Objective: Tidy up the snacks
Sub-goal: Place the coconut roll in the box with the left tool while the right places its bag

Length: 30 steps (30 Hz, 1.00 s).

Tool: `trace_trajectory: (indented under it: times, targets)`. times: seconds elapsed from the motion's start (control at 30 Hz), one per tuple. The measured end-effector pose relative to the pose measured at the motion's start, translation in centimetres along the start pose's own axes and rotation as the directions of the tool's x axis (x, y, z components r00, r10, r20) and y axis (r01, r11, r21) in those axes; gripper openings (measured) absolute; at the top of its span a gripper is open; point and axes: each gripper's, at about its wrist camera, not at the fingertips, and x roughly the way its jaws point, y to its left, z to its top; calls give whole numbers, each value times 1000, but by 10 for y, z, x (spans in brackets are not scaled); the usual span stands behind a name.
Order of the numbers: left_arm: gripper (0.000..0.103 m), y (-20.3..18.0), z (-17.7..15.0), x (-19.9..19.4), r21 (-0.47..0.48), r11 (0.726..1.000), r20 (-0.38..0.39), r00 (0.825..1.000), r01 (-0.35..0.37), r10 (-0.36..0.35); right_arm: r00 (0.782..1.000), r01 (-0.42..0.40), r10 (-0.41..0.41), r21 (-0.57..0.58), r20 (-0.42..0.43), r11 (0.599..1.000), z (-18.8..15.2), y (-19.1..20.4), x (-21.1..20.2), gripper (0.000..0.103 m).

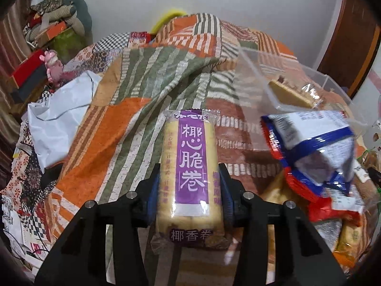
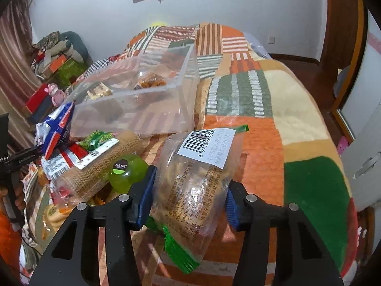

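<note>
The left gripper [image 1: 190,190] clamps a coconut roll pack [image 1: 190,166] and the right gripper [image 2: 190,197] a clear snack bag [image 2: 195,178], both lifted above the bed [image 2: 297,131], likely bound for the clear bin [image 2: 142,90] mid-bed.

Black tool [image 1: 190,190] — blue pads [image 1: 154,188], silver screws [image 1: 130,194]

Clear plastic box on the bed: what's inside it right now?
Through the clear plastic box walls, two small wrapped snacks show: a tan one and an orange-brown one. The rest of its floor looks bare, though glare blurs the near corner.
</note>
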Motion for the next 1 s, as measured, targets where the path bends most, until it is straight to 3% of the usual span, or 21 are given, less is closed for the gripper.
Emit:
trace_trajectory:
  times: [0.53, 1.0]
  targets:
    - [45, -33, 32, -81, 33, 999, 168, 985, 42, -47, 987, -25, 28, -21, 158, 999, 33, 5, -37, 47]
    - [45, -87, 66, -98, 100, 987, 227, 963, 123, -143, 961, -56, 74, -77, 268, 995, 69, 24, -39, 47]
